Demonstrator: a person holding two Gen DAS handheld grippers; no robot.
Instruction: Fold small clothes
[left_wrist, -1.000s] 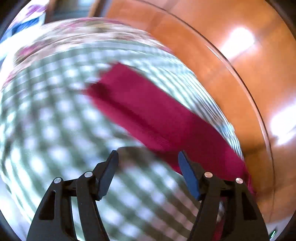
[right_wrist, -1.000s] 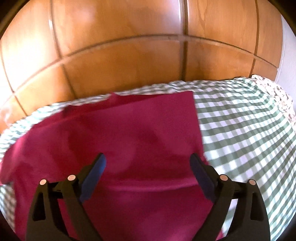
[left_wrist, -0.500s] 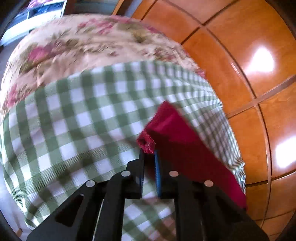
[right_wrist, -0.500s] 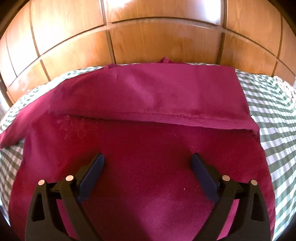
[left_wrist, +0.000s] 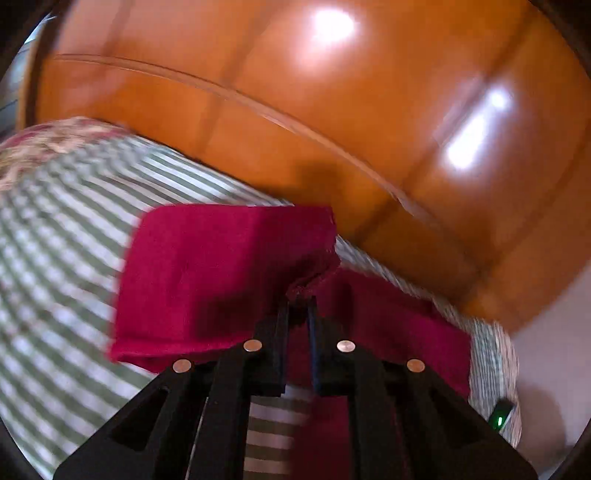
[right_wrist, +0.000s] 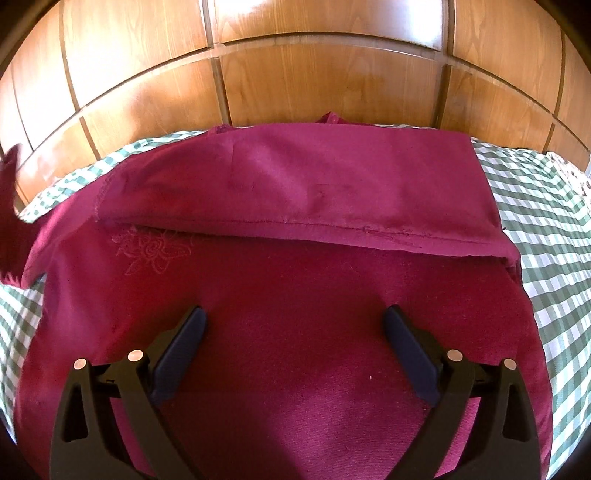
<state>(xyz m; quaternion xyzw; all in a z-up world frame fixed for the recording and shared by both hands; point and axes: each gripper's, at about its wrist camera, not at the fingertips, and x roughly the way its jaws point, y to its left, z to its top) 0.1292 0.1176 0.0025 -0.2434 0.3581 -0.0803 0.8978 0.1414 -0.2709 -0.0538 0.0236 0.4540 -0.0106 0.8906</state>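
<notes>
A crimson garment lies spread on the green checked bedspread, its far edge folded toward me into a band. A stitched flower shows near its left side. My right gripper hovers open just over the middle of the cloth, nothing between its fingers. In the left wrist view my left gripper is shut on a corner of the crimson garment, lifted off the bed so the cloth drapes down from the pinch. That raised corner shows at the left edge of the right wrist view.
A glossy wooden panelled headboard rises right behind the bed. A floral cover lies at the far left of the bedspread. A small device with a green light sits at the bed's right edge.
My left gripper closed on the garment's corner, then lifted it and swung it over the cloth. The right gripper came nearer over the garment and then stayed still, open.
</notes>
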